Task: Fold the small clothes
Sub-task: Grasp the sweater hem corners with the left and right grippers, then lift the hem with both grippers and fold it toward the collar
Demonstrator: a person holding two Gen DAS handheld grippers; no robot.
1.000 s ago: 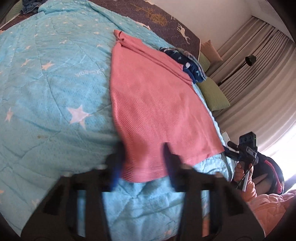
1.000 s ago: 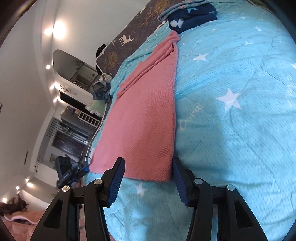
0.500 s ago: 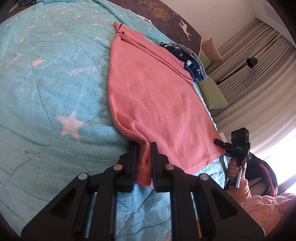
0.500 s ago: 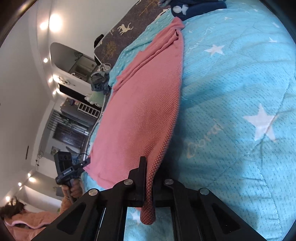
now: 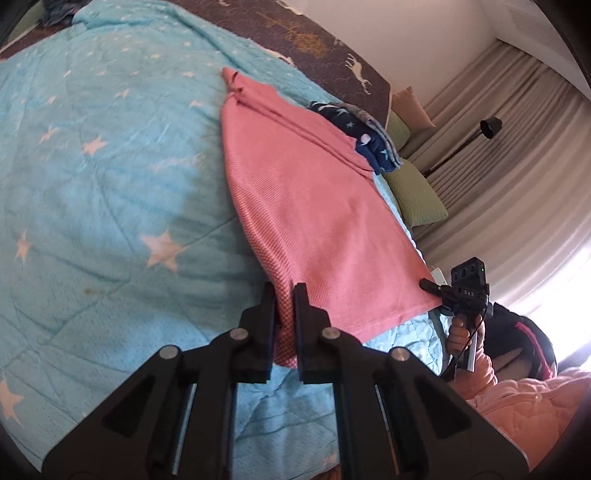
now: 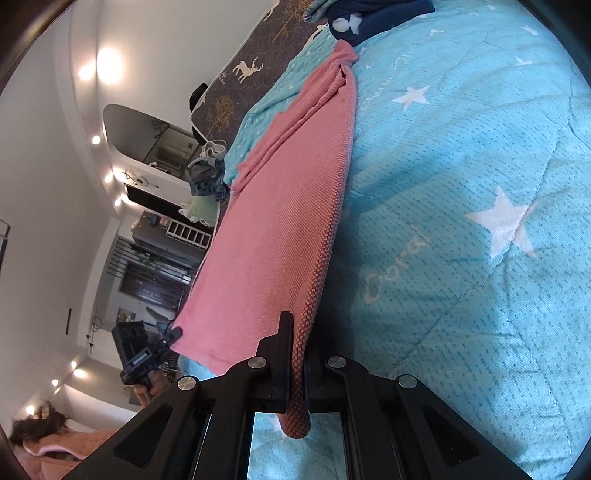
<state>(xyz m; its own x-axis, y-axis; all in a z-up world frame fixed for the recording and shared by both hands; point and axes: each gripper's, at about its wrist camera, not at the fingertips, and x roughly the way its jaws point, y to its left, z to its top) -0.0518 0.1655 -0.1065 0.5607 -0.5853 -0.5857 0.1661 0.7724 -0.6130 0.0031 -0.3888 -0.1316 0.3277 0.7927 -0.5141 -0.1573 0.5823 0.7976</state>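
Observation:
A pink knit garment (image 5: pixel 317 206) lies stretched lengthwise on a light blue star-print quilt (image 5: pixel 103 177). My left gripper (image 5: pixel 284 295) is shut on its near left corner, lifting that edge off the quilt. My right gripper (image 6: pixel 300 332) is shut on the other near corner of the garment (image 6: pixel 273 236), whose edge rises in a ridge from the quilt (image 6: pixel 461 221). Each gripper shows in the other's view, the right one (image 5: pixel 436 290) and the left one (image 6: pixel 173 334), pinching its corner.
A folded navy star-print garment (image 5: pixel 365 147) lies at the far end beside the pink one, also in the right wrist view (image 6: pixel 373 18). Green pillows (image 5: pixel 413 192) and curtains (image 5: pixel 517 177) stand beyond the bed. A pile of clothes (image 6: pixel 207 177) lies at the bed's far edge.
Both grippers went from open around the garment's near corners to shut on them. The near hem has since been lifted off the quilt and pulled taut.

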